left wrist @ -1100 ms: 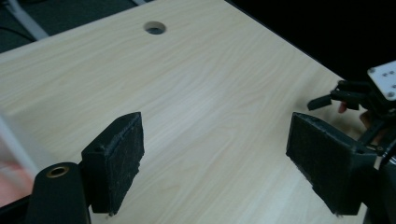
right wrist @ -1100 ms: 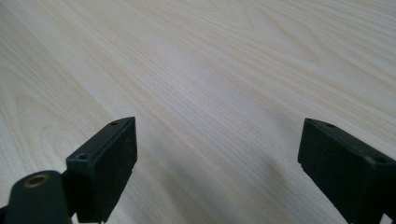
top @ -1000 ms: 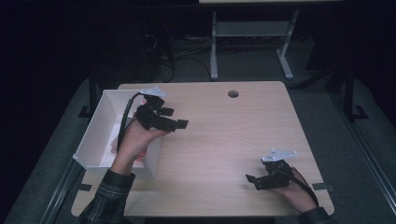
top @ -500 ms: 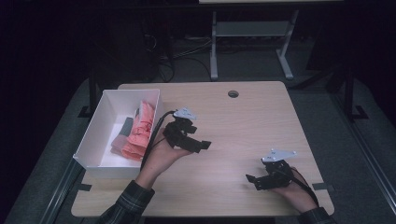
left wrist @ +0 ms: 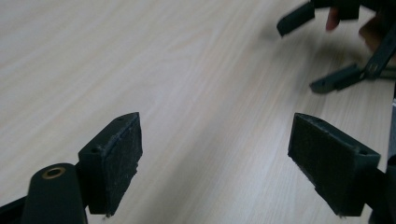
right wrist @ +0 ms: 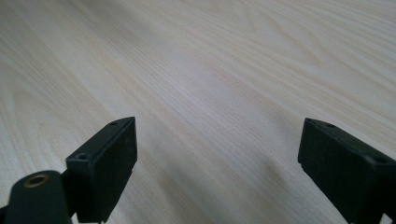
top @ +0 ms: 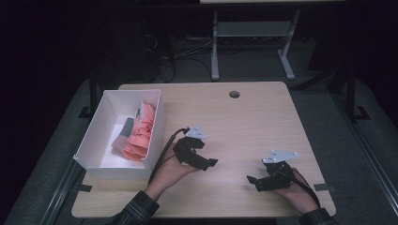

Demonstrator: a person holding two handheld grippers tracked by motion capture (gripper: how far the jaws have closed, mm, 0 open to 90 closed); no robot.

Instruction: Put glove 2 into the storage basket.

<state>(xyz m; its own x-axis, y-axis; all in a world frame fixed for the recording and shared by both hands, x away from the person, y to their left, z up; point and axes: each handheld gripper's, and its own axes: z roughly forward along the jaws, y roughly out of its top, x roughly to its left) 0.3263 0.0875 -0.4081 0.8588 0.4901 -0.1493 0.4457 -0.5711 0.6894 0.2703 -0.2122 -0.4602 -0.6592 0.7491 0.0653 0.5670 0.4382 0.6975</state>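
Plainly, the left gripper is released: in its own view the two black jaws stand wide apart with nothing but bare wood between them, and it hangs low over the desk, just right of the box's near right corner. The right gripper is likewise spread and holding nothing, resting near the front edge of the desk toward the right corner, well apart from the left one; its jaws frame only wood grain.

Outward from the left gripper, the white box sits along the left edge of the desk. Inside it, a pink folded cloth leans against the right wall, with a grey piece just beside it toward the middle of the box floor.

Judging from how things lie, the cloth is already stowed in the box and neither claw carries anything, so the putting-away looks done or nearly so. No other loose item lies on the desk top, which suggests little is left beyond settling both hands at rest.
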